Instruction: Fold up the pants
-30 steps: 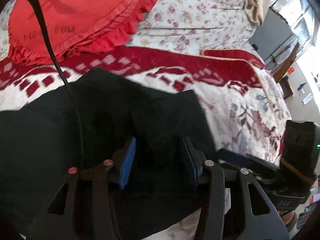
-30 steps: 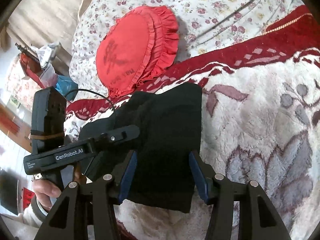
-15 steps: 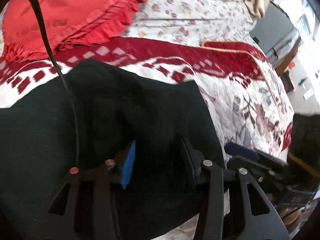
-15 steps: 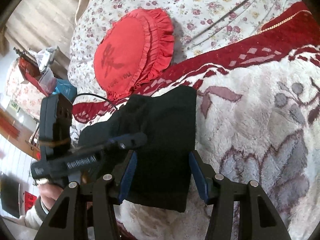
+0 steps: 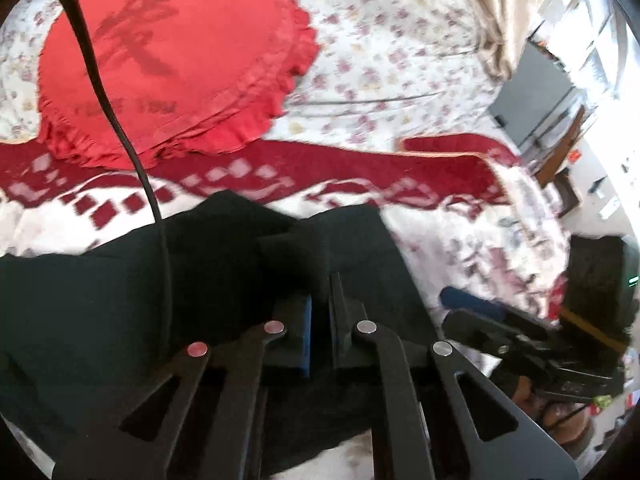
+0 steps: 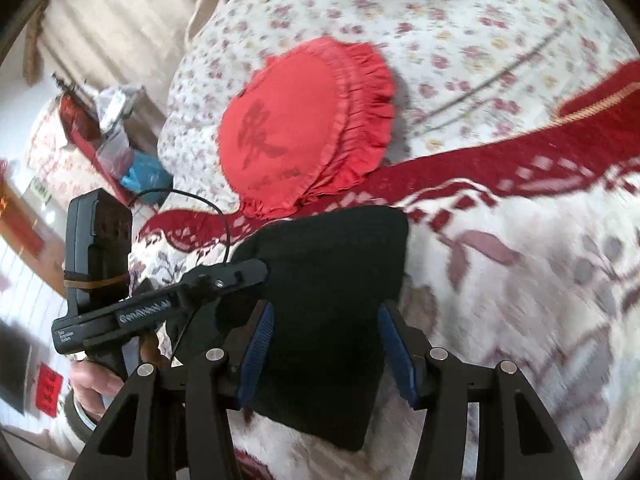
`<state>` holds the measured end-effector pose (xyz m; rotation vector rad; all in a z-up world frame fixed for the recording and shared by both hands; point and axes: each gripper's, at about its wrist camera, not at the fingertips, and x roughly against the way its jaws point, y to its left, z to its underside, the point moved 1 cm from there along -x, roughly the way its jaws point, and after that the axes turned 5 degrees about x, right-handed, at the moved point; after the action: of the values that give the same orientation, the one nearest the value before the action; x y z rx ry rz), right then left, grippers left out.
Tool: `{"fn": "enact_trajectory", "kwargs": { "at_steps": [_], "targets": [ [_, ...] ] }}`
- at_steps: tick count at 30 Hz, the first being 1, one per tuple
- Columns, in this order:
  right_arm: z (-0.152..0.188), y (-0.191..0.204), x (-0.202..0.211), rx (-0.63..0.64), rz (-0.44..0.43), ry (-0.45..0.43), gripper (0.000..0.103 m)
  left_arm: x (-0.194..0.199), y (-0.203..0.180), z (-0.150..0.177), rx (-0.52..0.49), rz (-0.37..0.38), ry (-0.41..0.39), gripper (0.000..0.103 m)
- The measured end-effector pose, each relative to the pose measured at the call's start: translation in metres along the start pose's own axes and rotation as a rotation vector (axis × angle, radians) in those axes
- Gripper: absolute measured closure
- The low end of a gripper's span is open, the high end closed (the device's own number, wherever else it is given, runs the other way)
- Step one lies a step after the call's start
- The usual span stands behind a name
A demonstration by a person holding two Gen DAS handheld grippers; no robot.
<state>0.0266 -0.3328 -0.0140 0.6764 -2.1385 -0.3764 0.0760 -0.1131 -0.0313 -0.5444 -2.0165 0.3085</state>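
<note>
The black pants (image 5: 120,280) lie bunched on the red and white blanket (image 5: 440,208). My left gripper (image 5: 320,312) is shut on a raised fold of the pants near their right edge. In the right wrist view the pants (image 6: 336,264) form a dark rectangle, with the left gripper (image 6: 240,276) on their left edge. My right gripper (image 6: 326,340) is open and straddles the near part of the pants, with its blue pads either side of the cloth.
A round red frilled cushion (image 5: 168,64) lies behind the pants on the floral bedspread (image 5: 380,40); it also shows in the right wrist view (image 6: 304,128). A black cable (image 5: 116,120) crosses the left view. Furniture and clutter (image 6: 104,128) stand beside the bed.
My left gripper has closed from open onto a fold of the pants. The right gripper has stayed open over the pants with little movement.
</note>
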Motion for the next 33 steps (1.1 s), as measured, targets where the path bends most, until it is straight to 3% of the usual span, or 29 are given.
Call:
{"fn": "enact_trajectory", "kwargs": {
  "at_steps": [4,8,12,18,21,24,25,33],
  "targets": [
    [-0.004,0.018,-0.03,0.109,0.074,0.02,0.053,-0.021,0.021,0.012,0.048,-0.041,0.049,0.098],
    [0.014,0.009,-0.069,0.147,0.151,0.167,0.059,-0.028,0.03,0.02,0.078,-0.054,0.046,0.097],
    [0.02,0.003,-0.058,0.118,0.128,0.142,0.059,-0.017,0.033,0.018,0.084,-0.056,0.053,0.088],
    [-0.004,0.012,-0.04,0.149,0.134,0.078,0.059,0.009,0.028,0.011,0.081,-0.065,-0.004,0.088],
    [-0.02,0.015,-0.057,0.178,0.149,0.09,0.059,0.012,0.027,0.009,0.084,-0.063,-0.012,0.086],
    [-0.019,0.009,-0.099,0.191,0.21,0.196,0.059,0.007,0.029,0.009,0.093,-0.083,0.002,0.083],
    [-0.019,0.01,-0.104,0.205,0.22,0.188,0.059,0.006,0.031,0.01,0.1,-0.084,0.006,0.083],
    [-0.009,0.022,-0.057,0.218,0.211,0.159,0.058,0.012,0.023,0.009,0.094,-0.065,-0.012,0.08]
  ]
}}
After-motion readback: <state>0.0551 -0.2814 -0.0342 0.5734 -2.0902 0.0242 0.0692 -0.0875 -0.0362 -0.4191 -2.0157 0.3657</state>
